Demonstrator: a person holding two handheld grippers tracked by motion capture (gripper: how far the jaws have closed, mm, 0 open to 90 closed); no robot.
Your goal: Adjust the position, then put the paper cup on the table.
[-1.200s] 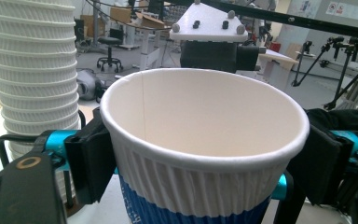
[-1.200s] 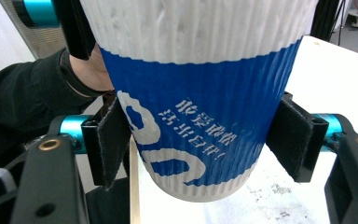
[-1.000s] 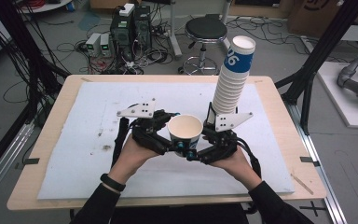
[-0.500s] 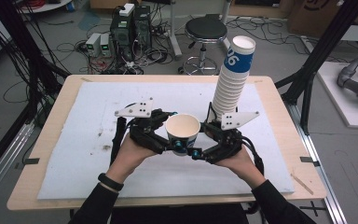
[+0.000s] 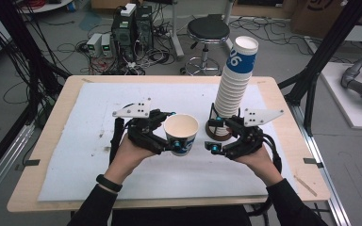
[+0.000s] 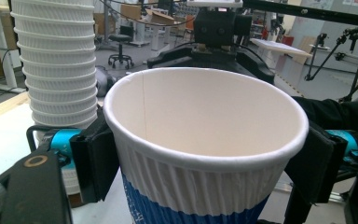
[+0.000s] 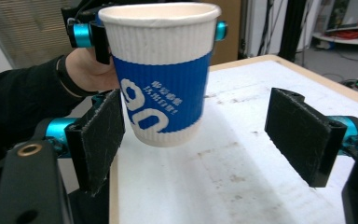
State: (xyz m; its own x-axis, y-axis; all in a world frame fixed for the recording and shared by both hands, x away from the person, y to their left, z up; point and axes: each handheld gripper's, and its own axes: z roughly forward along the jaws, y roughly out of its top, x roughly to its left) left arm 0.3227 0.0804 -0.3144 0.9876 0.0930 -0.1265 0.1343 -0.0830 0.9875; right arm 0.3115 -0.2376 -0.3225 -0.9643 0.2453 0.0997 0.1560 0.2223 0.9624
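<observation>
A white and blue ribbed paper cup (image 5: 181,134) hangs upright above the white mat, and my left gripper (image 5: 171,135) is shut on it just below the rim. In the left gripper view both pads (image 6: 95,163) press the cup (image 6: 205,140) from either side. My right gripper (image 5: 215,134) stands a little to the right of the cup, apart from it. Its jaws have just been opening and are open, with nothing between the pads (image 7: 303,135). The right gripper view has the cup (image 7: 161,70) ahead, off the table.
A tall stack of the same cups (image 5: 235,89) rises from a dark round holder (image 5: 218,135) just behind my right gripper. The white mat (image 5: 99,108) covers most of the wooden table (image 5: 52,122). A stool (image 5: 208,30) and computer boxes (image 5: 132,23) stand on the floor beyond.
My right gripper has opened, let go of the cup and drawn back to the right. The left gripper has stayed in place with the cup.
</observation>
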